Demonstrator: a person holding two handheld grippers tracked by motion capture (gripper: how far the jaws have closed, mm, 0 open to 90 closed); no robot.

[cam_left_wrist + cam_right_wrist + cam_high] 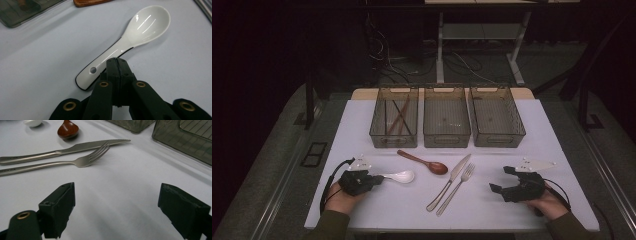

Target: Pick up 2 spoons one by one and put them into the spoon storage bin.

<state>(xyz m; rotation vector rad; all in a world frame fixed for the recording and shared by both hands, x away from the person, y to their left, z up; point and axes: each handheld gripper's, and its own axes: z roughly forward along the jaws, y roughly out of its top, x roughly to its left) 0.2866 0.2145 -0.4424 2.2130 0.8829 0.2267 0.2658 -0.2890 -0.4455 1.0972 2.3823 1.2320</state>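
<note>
A white ceramic spoon (402, 176) (140, 27) lies on the white table (377, 210) at the left, bowl up. My left gripper (379, 178) (117, 61) is shut, jaws pressed together with nothing between them, its tip just over the spoon's handle. A brown wooden spoon (422, 162) (68, 130) lies in the middle, with a steel knife (452, 181) (75, 148) and fork (457, 187) (82, 161) side by side to its right. My right gripper (503, 179) (116, 202) stands open and empty, low over the table to the right of the fork.
Three smoky clear bins stand in a row at the back: the left bin (377, 132) holds chopsticks, the middle bin (428, 132) and right bin (517, 132) look bare. Floor, cables and a desk frame lie beyond the table's far edge.
</note>
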